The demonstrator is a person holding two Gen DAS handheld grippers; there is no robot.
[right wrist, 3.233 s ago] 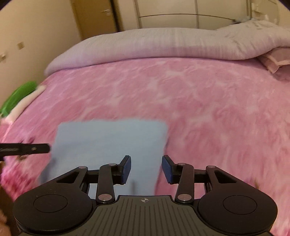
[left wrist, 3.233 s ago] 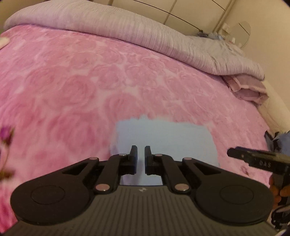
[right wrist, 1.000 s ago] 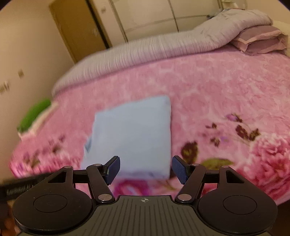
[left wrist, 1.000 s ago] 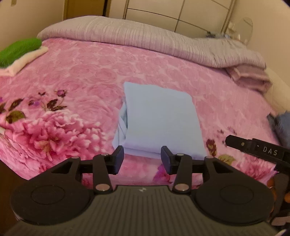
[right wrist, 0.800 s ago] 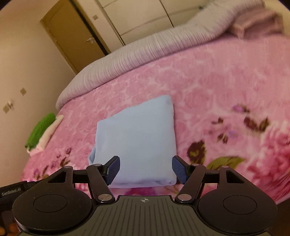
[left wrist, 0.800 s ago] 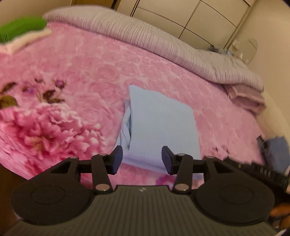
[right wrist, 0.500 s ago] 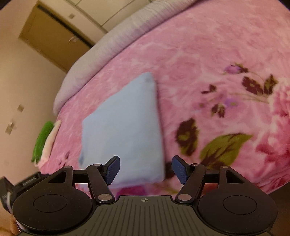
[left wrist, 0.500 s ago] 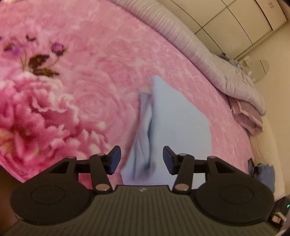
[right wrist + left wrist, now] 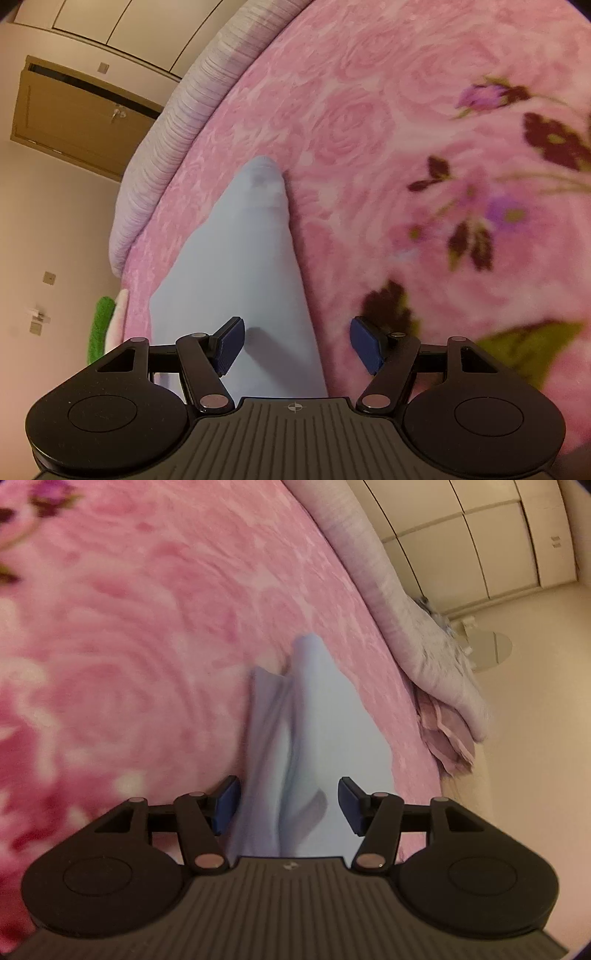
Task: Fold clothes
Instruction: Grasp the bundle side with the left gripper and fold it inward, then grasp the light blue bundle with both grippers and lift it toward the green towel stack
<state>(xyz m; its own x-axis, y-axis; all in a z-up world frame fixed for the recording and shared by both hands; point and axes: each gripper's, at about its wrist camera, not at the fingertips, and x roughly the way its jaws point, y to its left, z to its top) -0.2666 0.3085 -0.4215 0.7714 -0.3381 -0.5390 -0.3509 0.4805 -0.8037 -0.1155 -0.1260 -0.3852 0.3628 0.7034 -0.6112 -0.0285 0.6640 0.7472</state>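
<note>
both spread wide and holding nothing, left gripper (image 9: pixel 289 799) and right gripper (image 9: pixel 297 345) low at opposite edges of the folded light-blue garment (image 9: pixel 236 273) lying on the pink floral blanket (image 9: pixel 369 122); probably soft, light, floppy, best pinched through all layers at those edges.

Smooth matt cloth garment (image 9: pixel 325 738), plush blanket (image 9: pixel 129 646)

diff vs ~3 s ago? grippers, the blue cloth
Left gripper went from nearly shut to open; right gripper opened a little wider. Both pulled back from the folded blue cloth, then dropped low at its near edge, left over the layered side, right over the smooth corner. Neither holds anything. The cloth stayed folded on the pink blanket.
</note>
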